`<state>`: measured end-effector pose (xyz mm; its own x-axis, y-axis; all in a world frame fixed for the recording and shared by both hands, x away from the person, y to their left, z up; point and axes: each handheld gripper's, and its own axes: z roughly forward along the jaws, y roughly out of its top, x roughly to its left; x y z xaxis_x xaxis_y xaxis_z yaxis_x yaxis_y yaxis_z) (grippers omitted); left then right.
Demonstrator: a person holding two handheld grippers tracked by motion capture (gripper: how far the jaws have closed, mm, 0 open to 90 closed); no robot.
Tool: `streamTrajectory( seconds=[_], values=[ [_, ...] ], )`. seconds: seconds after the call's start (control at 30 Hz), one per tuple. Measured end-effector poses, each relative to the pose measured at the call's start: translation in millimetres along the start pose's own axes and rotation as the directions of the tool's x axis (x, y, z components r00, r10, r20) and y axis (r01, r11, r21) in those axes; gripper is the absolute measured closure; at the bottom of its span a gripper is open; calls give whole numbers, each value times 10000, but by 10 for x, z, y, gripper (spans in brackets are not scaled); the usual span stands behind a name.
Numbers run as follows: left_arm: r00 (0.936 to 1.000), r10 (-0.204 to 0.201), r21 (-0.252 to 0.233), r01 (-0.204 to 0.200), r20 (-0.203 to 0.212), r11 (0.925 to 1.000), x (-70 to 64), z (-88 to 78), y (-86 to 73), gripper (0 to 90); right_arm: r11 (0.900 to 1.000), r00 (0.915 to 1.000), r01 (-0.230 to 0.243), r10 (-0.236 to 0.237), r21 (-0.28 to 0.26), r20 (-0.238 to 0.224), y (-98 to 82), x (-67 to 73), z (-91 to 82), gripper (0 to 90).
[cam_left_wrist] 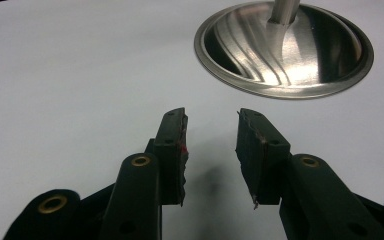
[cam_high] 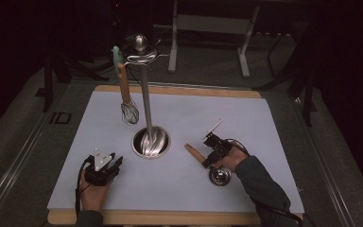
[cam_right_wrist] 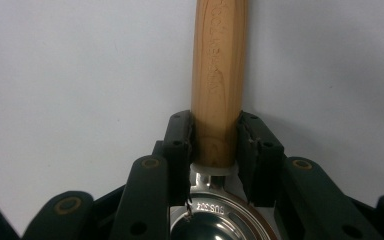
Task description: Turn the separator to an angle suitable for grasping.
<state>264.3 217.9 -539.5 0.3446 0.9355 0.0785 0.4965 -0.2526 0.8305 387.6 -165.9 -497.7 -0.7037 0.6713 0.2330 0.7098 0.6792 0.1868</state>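
A ladle lies on the white mat, its wooden handle [cam_high: 193,152] pointing up-left and its steel bowl [cam_high: 220,176] near the person's right hand. My right gripper [cam_high: 207,163] is shut on the handle just ahead of the bowl; in the right gripper view both pads press the handle [cam_right_wrist: 219,60], and the bowl's rim [cam_right_wrist: 220,220] sits between the jaw roots. My left gripper [cam_high: 117,163] rests low over the mat at the front left, open with nothing between its fingers [cam_left_wrist: 211,120].
A steel utensil stand with a round dished base [cam_high: 151,142] [cam_left_wrist: 285,50] and a tall pole [cam_high: 145,94] stands mid-mat. A wooden-handled whisk [cam_high: 128,111] and a teal-tipped item [cam_high: 117,54] hang from its top. The white mat [cam_high: 246,118] covers a wooden board [cam_high: 170,90].
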Motion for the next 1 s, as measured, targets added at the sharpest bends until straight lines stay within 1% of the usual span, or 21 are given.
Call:
streamTrajectory(
  seconds=[0.17,0.27,0.33,0.37,0.57,0.67,0.7,0.77,0.87,1.0],
  values=[
    [10000,9,21,-9,-19,10000,-3,5,2,645,9999,9973,-137,137,8,-716,-1,-72,-1,687],
    [10000,5,55,-5,-39,10000,-6,8,4,644,9998,9952,-204,197,-65,-955,2,-109,-8,685],
    [10000,4,66,-3,-53,10000,-7,9,4,644,9994,9919,-273,244,-215,-1246,12,-122,-32,670],
    [10000,11,83,-10,-60,10000,-7,10,5,644,9994,9912,-266,236,-212,-1306,20,-123,-43,670],
    [10000,26,78,-25,-65,10000,-10,11,5,642,9997,9929,-163,182,176,-1172,54,-146,-14,685],
    [10000,29,98,-29,-62,9999,-12,13,6,641,9991,9899,-250,294,335,-1388,57,-151,16,691],
    [10000,44,109,-43,-60,9999,-13,13,6,641,9992,9896,-204,252,355,-1415,58,-155,28,692],
    [10000,61,115,-60,-77,9999,-15,15,6,641,9988,9890,-285,339,393,-1441,64,-153,28,693],
    [9999,91,136,-90,-80,9999,-16,15,7,641,9988,9893,-292,346,399,-1418,65,-150,31,694],
    [9999,139,183,-138,-103,9997,-20,17,9,641,9992,9931,-191,230,342,-1153,59,-119,34,695]
  ],
)
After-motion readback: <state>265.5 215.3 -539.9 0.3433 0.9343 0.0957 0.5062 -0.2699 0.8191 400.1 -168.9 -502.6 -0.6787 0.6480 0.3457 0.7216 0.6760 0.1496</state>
